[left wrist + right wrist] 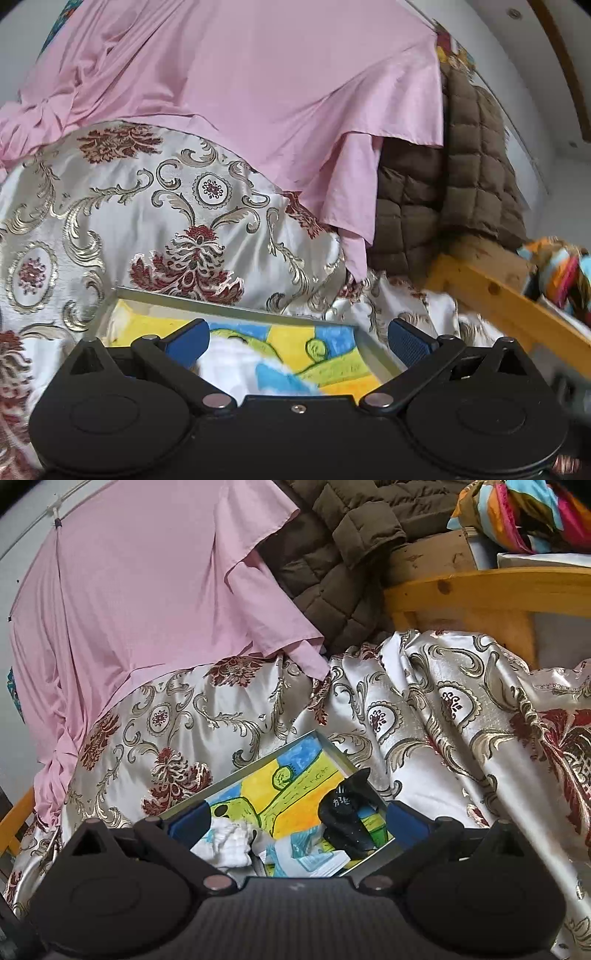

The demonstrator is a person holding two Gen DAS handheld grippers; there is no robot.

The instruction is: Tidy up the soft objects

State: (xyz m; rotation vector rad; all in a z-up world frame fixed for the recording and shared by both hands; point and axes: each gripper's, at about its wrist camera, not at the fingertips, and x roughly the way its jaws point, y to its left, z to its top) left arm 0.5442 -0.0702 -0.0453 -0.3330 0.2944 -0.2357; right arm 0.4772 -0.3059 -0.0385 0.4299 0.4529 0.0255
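Two grippers are in view, one per camera. The left gripper (297, 341) stands with its blue pads wide apart and nothing between them, above one shallow metal tray (236, 308) that rests on one brocade bedspread (122, 206). The right gripper (299, 821) is likewise spread wide and empty, above the same tray (334, 747).

One coloured drawing (291, 771) in yellow, blue and green lines the tray floor. Lying on it, the right view shows one white folded cloth (229, 845), one black sock-like item (347, 819) bearing white characters, and one pale blue and white piece (314, 860) between them. In the left view only a blurred white cloth (236, 365) is visible; the black item is not seen there.

One pink sheet (240, 85) drapes over the bedspread's far part. One brown quilted jacket (443, 192) lies just beside it, against one wooden bed rail (491, 295). One multicoloured fabric bundle (524, 513) sits beyond the rail, cut off by the frame edge.

Each gripper body hides the tray's near edge. The characters on the black item are too small to read.
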